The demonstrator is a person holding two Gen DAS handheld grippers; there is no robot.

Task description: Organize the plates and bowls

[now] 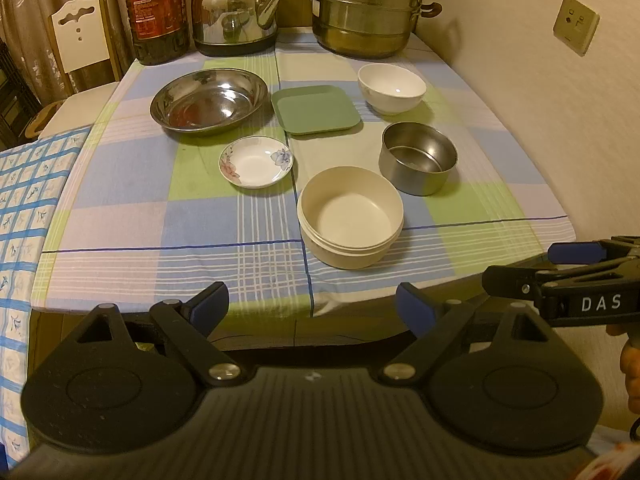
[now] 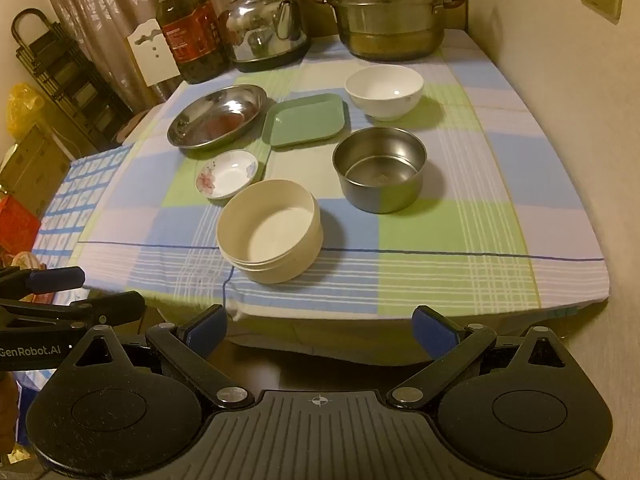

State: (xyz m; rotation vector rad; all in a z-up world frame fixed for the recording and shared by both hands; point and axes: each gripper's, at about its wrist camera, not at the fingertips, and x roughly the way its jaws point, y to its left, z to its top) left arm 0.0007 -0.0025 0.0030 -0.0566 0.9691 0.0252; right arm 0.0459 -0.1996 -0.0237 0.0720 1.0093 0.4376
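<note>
On the checked tablecloth stand a cream bowl (image 1: 350,220) (image 2: 270,230) nearest me, a small steel bowl (image 1: 417,157) (image 2: 380,169), a white bowl (image 1: 391,88) (image 2: 384,92), a green square plate (image 1: 315,109) (image 2: 305,120), a wide steel dish (image 1: 209,101) (image 2: 217,115) and a small floral saucer (image 1: 256,161) (image 2: 226,174). My left gripper (image 1: 313,306) is open and empty before the table's near edge. My right gripper (image 2: 320,328) is open and empty there too, and it shows at the right of the left wrist view (image 1: 560,264).
A dark oil bottle (image 1: 157,12), a steel kettle (image 1: 236,12) and a stacked steamer pot (image 1: 364,8) line the table's far edge. A wall with sockets (image 1: 576,24) runs along the right. A white chair (image 1: 82,36) and a second blue-checked cloth (image 1: 24,208) are at the left.
</note>
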